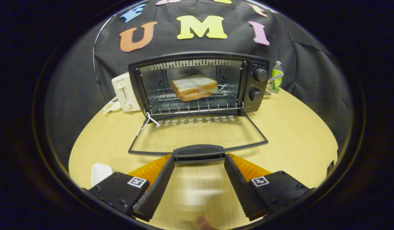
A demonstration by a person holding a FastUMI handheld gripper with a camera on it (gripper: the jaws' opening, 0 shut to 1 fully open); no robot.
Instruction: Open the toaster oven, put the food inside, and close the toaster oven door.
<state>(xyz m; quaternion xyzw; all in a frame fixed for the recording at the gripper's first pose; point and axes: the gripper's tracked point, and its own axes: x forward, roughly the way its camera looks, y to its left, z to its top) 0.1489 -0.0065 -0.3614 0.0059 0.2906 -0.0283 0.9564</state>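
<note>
Sandwich (194,87) is already on the rack inside the toaster oven (200,84), so your gripper (199,162) sits low with fingers spread, empty, flanking the handle (198,150) of the dropped door (197,135) (flat over the worktop (299,134)) to lift it shut.

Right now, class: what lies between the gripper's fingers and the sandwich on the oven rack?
In the gripper view, the open gripper is just behind the door handle; beyond lies the lowered glass door, then the sandwich.

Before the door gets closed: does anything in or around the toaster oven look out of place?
Nothing stands out. The sandwich sits flat on the rack inside the toaster oven, its door lies fully open on the table, and the open gripper straddles the door handle.
</note>
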